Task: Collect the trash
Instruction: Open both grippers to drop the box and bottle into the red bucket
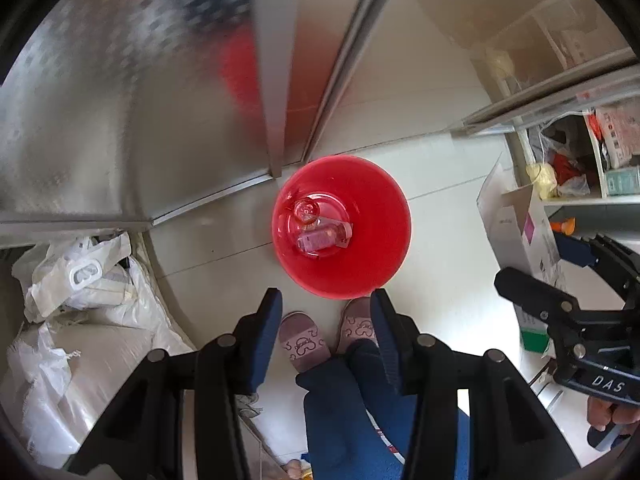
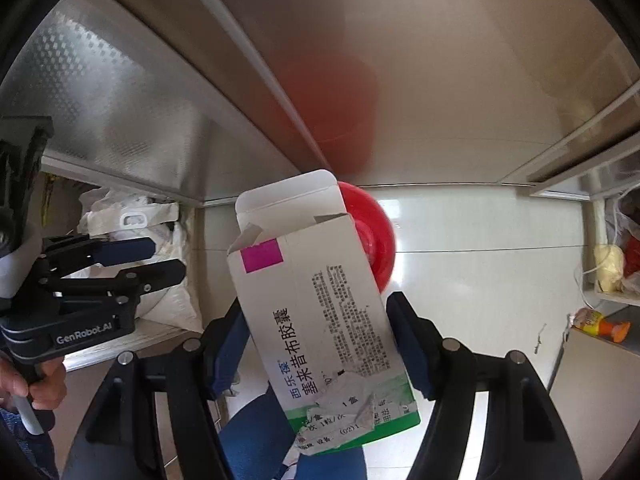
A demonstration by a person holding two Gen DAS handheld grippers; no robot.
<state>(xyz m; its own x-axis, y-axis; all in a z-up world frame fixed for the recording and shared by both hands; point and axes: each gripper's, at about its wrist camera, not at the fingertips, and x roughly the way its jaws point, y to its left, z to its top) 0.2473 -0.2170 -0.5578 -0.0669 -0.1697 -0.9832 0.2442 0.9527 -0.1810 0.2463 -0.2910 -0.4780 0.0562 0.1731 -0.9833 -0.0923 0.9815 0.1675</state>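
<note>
Right claw (image 2: 320, 344) is gripping a white medicine box (image 2: 320, 312) with its top flap open, holding it tilted above the floor, in front of the red bin (image 2: 380, 232). Left claw (image 1: 326, 312) is hanging empty, jaws apart, over the person's slippers (image 1: 298, 340). Red bin is standing on the white floor (image 1: 440, 200), containing a small clear bottle (image 1: 320, 238).

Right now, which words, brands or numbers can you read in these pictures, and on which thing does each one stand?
"DAS": on the right hand-held gripper.
"GenRobot.AI": on the left hand-held gripper.
"西乐葆" and "塞来昔布胶囊": on the medicine box held by the right hand-held gripper.
Box's fine print and torn label: too small to read.
Bottle in the red bin: label unreadable.
</note>
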